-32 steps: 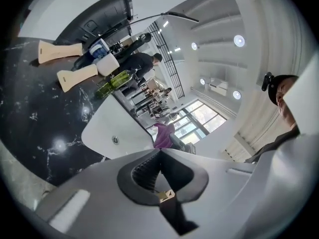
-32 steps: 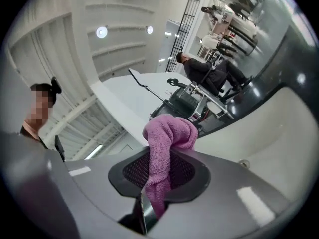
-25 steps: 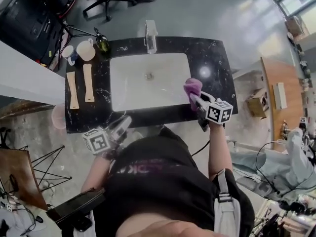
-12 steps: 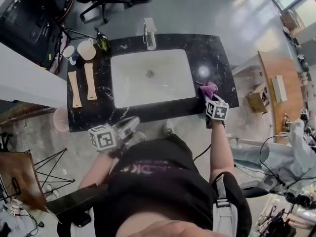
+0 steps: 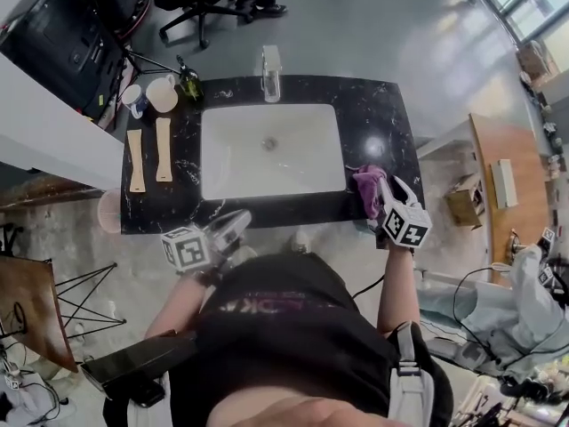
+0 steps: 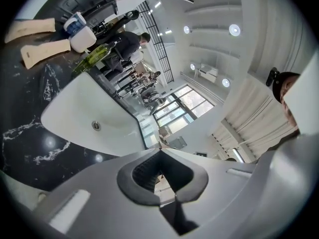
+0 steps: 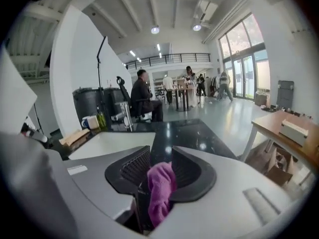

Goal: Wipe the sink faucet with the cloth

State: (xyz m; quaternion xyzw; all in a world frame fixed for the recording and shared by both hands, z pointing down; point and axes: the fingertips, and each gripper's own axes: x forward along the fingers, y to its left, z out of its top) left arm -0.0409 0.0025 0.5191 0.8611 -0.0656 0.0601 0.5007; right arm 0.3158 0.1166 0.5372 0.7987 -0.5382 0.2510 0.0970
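Now we count one cloth [image 5: 367, 183] between the right gripper's [image 7: 160, 150] fingers, just opening wide; left gripper's [image 6: 159, 151] fingers pressed together; two mugs [image 5: 163, 92].

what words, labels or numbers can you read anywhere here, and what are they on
Pink lettering on the person's black shirt: blurred and creased, not readable.
Blue patch on the white cup: too small to tell if it is print.
Two white marker cubes: black square patterns only, no words.
Nothing else legible.

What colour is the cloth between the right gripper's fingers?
Magenta-pink cloth; it shows best in the right gripper view.
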